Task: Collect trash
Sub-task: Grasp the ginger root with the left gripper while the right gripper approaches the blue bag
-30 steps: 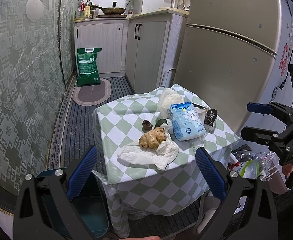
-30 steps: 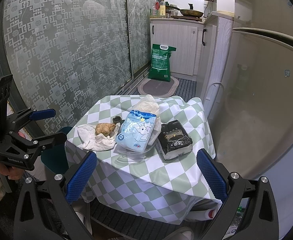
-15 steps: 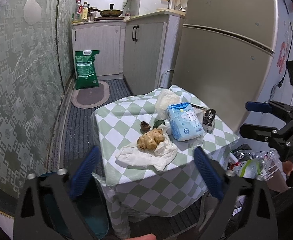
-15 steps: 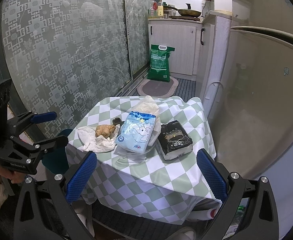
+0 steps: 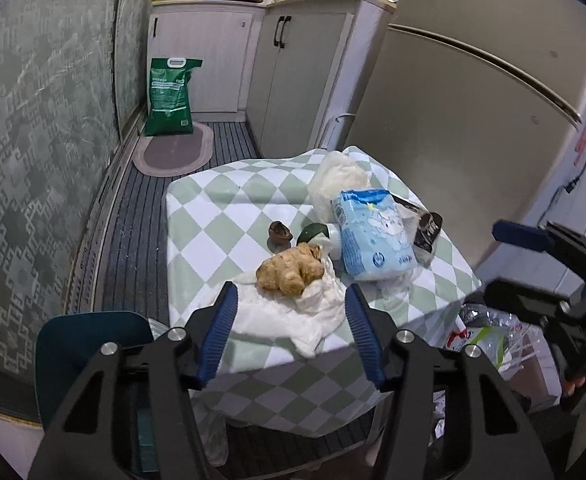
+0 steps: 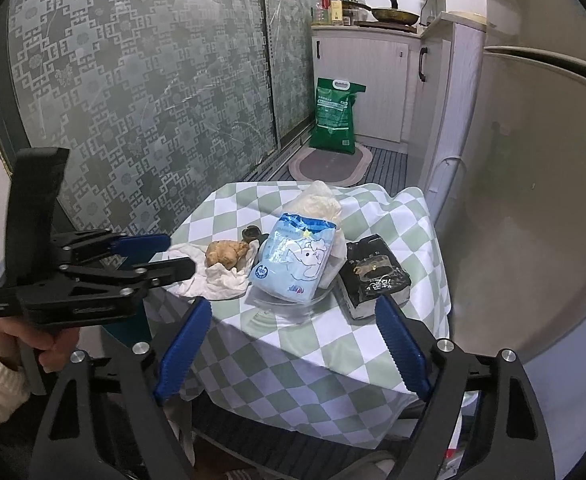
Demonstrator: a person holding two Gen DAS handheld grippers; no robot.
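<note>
A small table with a green-and-white checked cloth (image 5: 213, 216) holds a ginger root (image 5: 291, 266) on a crumpled white tissue (image 5: 293, 316). Beside them are a light blue soft pack (image 5: 373, 232), a black packet (image 6: 373, 272), a white plastic bag (image 5: 337, 178) and a small brown scrap (image 5: 279, 234). My left gripper (image 5: 290, 290) hovers at the table's near edge, its jaws closing; the tissue lies just beyond the pads, untouched. It also shows as the left gripper (image 6: 181, 254). My right gripper (image 6: 293, 306) faces the blue pack (image 6: 297, 256), jaws closing on nothing.
A dark teal bin (image 5: 89, 340) stands on the floor left of the table. A fridge (image 5: 473, 100) rises close behind it. A green sack (image 5: 171, 98) and an oval mat (image 5: 173, 152) lie further along the narrow floor. Plastic bags (image 5: 489, 332) sit on the floor at right.
My left gripper has come closer to the table's near edge and its jaws have narrowed a good deal. The right gripper's jaws have narrowed slightly; it has barely moved.
</note>
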